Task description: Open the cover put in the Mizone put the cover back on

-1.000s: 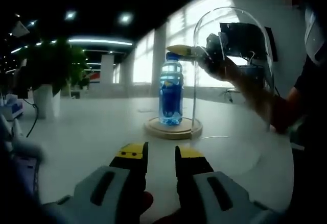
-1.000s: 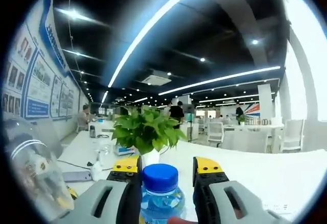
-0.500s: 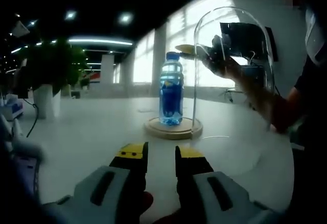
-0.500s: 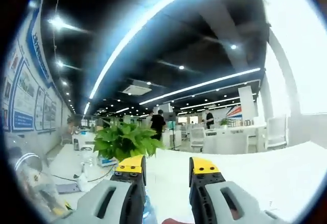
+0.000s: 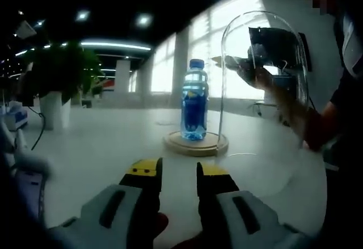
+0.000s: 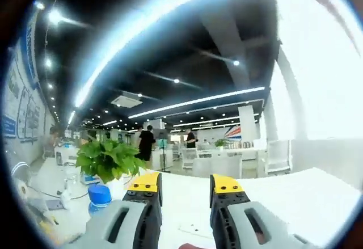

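Mizone bottle point(image 5: 194, 102) set on wooden base point(image 5: 195, 144); both hand-held grippers, left point(image 5: 173, 171) and right point(image 6: 182, 182), apart and empty; glass cover point(image 5: 266, 84) off, replacement pending.

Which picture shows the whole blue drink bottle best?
The left gripper view: the whole bottle stands upright on the wooden base, beside the glass cover. The right gripper view shows just its blue cap and neck.

In the right gripper view, the Mizone bottle point(image 6: 100, 198) was cut off below its blue cap by the gripper body. In the left gripper view, the right gripper point(image 5: 238, 64) was seen blurred through the glass dome point(image 5: 265, 84), so its jaw state could not be told. The dome's lower rim was too faint to trace.
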Tool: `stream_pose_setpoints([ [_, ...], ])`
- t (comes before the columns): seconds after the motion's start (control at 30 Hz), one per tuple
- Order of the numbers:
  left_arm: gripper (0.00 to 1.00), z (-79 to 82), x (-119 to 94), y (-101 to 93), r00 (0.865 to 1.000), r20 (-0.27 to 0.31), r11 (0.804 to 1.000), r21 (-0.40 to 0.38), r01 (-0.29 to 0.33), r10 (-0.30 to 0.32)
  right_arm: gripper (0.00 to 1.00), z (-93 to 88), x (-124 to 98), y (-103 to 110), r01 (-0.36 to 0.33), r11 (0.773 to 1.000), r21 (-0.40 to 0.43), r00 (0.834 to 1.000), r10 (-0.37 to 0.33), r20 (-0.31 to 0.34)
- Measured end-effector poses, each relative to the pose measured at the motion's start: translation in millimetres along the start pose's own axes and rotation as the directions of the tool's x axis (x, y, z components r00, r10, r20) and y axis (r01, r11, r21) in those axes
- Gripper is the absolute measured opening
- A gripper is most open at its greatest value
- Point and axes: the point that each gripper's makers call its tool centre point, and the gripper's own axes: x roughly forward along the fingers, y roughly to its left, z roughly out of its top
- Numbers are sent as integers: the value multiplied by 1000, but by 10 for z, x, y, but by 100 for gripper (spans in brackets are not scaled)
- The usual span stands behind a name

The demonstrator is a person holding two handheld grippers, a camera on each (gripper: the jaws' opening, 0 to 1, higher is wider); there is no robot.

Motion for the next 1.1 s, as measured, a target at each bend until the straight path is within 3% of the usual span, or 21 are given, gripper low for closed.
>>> stream_pose_setpoints([
  [0.17, 20, -11, 0, 49, 1000, 2, 1000, -10, -8, 8, 24, -30, -34, -70, 8, 997, -83, 1000, -11, -29],
  [0.5, 20, -20, 1, 15, 1000, -4, 1000, 10, 0, 0, 21, 28, -154, -271, 40, 997, -63, 999, -41, -10],
  [0.57, 20, -19, 1, 20, 1000, -3, 1000, 10, -2, 2, 6, 22, -156, -199, -2, 998, -61, 1000, 2, -6],
  [0.63, 20, -6, -3, 37, 1000, 2, 1000, 5, -8, 8, 8, 27, -152, -155, -16, 998, -62, 1000, 16, 1],
  [0.83, 20, 6, -5, 52, 1000, 6, 1000, -7, -14, 14, 15, -57, -104, -48, -15, 986, -166, 1000, 12, -20],
  [1.1, 20, 9, -5, 64, 1000, 2, 1000, -12, -20, 20, 17, -136, -167, 91, -16, 991, -136, 999, 11, -37],
])
